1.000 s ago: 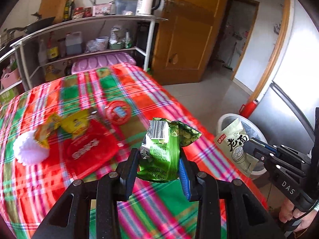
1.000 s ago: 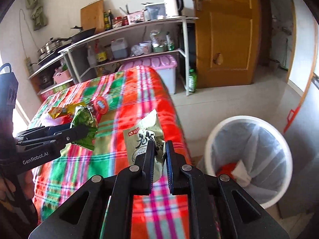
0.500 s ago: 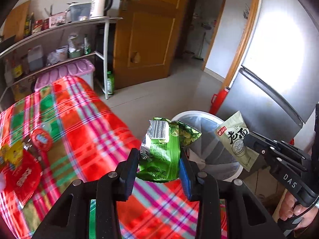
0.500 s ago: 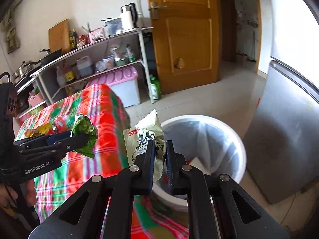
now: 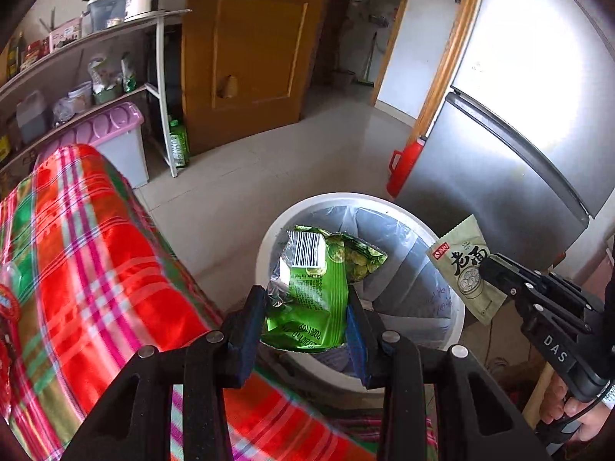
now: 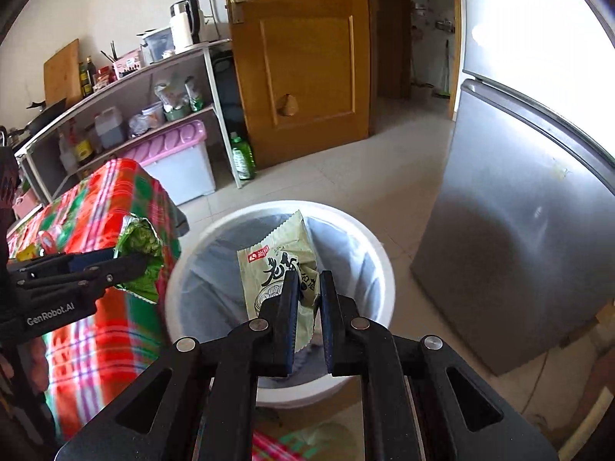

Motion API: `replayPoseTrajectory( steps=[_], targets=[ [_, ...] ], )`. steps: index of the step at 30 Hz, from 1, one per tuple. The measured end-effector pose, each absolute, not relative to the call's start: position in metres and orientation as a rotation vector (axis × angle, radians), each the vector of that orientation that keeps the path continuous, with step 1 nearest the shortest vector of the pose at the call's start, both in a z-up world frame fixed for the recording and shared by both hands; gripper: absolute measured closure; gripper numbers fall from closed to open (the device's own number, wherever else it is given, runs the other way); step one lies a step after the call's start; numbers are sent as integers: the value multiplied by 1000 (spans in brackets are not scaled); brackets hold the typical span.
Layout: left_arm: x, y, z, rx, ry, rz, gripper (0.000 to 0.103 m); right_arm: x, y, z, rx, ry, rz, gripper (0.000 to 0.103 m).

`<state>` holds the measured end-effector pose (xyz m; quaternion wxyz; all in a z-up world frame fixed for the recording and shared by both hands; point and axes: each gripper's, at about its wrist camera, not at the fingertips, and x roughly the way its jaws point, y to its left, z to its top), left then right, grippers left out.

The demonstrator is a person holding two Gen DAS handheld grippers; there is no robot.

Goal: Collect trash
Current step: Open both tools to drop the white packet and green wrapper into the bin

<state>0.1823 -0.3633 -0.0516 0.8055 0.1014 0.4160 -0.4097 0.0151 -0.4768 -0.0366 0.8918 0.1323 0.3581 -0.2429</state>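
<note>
Green snack wrapper (image 5: 311, 292) clamped in left gripper (image 5: 307, 315) over white trash bin (image 5: 269, 238), pale noodle packet (image 6: 280, 269) pinched by right gripper (image 6: 307, 288), plaid table (image 5: 96, 253) at nine o'clock.

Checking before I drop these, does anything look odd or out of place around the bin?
Nothing stands out. The bin is upright and lined; each tool holds its wrapper over it.

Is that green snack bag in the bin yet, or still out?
Out. The left gripper holds the green snack bag pinched between its pads, above the open white trash bin.
</note>
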Motion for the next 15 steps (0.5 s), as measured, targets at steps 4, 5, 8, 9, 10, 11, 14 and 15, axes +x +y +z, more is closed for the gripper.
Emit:
replayPoseTrajectory(
  steps=[4,5,8,9,10,11,14,15],
  targets=[
    [184,-381,-60,252,896,-873,63,17,-491,-47,275,771,-515,92],
    [184,-385,-63,269,895,-863,63,18,-494,-50,267,779,-517,92],
    [186,-395,-72,283,916,-864,61,22,-501,-58,258,798,-516,91],
    [188,-396,-76,279,929,-864,60,24,-503,-60,257,802,-518,91],
    [190,-397,-78,277,935,-858,57,24,-505,-62,258,811,-519,91],
    [192,-398,-80,279,941,-852,54,26,-506,-64,259,817,-513,91],
    [194,-400,-80,266,951,-862,46,26,-508,-66,247,811,-513,79],
    [194,-399,-79,263,946,-865,43,26,-508,-66,244,810,-513,68]
  ],
)
